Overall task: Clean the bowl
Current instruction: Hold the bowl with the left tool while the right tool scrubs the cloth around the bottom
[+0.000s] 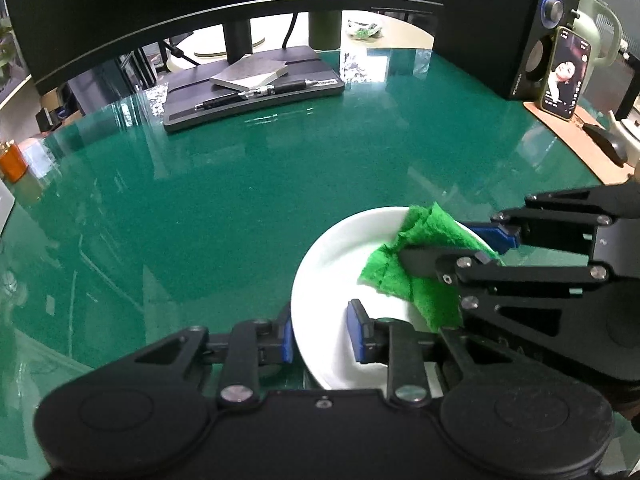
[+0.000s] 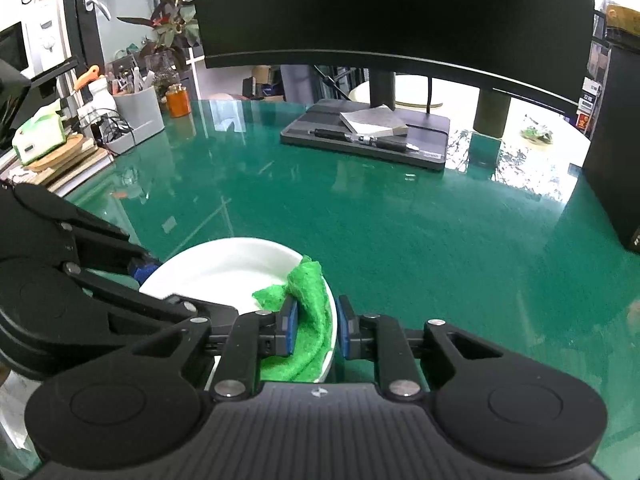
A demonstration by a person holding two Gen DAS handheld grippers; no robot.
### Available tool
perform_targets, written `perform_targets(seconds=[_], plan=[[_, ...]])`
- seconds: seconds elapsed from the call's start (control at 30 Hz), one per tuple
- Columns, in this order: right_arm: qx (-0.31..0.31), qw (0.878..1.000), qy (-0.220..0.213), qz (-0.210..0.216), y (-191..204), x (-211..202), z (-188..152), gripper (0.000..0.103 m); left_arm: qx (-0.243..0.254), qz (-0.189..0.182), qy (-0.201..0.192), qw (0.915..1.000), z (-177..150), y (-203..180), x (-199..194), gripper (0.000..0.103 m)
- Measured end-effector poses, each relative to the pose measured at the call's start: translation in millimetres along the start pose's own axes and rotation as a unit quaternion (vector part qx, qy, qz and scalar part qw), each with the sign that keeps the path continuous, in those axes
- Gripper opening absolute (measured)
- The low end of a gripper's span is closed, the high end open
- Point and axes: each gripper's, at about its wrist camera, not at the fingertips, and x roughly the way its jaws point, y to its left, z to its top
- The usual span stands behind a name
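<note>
A white bowl (image 1: 340,256) stands on the green glass table top (image 1: 240,200). My left gripper (image 1: 322,334) is shut on the bowl's near rim, one blue pad outside the wall and one inside. A crumpled green cloth (image 1: 424,240) lies draped over the bowl's right rim. My right gripper (image 1: 452,246) reaches in from the right, one finger inside the bowl on the cloth and its blue pad outside the rim. In the right wrist view the right gripper (image 2: 317,328) is shut on the green cloth (image 2: 310,320) where it folds over the rim of the bowl (image 2: 224,268).
A large monitor hangs over the back of the table; its stand base (image 1: 256,92) carries a notebook and pens. A black speaker (image 1: 492,28), a phone (image 1: 564,72) and a mouse (image 1: 608,142) sit right. An orange jar (image 2: 178,100), grey organiser (image 2: 138,114) and tissue box (image 2: 38,136) stand left.
</note>
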Motion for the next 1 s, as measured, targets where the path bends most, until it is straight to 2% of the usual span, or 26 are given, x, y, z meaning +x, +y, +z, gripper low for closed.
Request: perform_targets(seconds=[0.1,0.23,0.57,0.87,1.0], plan=[[0.006,1.000,0.008,-0.002,2,-6,-6,0.019,-0.004,-0.001,-0.003,1.0000,-1,0,0,0.027],[0.014,1.000,0.019,-0.002,5,-14,-12,0.025,-0.007,-0.007,-0.004,0.9999,-1,-1,1,0.028],[-0.003,1.000,0.009,-0.018,2,3,6,0.024,-0.003,0.001,-0.007,1.0000,-5,-4,-1,0.028],[0.026,0.999,0.039,-0.008,4,-14,-11,0.026,-0.008,-0.005,-0.006,0.9999,-2,-2,1,0.032],[0.015,0.999,0.038,-0.019,2,-5,-6,0.025,-0.008,0.000,-0.006,1.0000,-3,-3,0,0.032]])
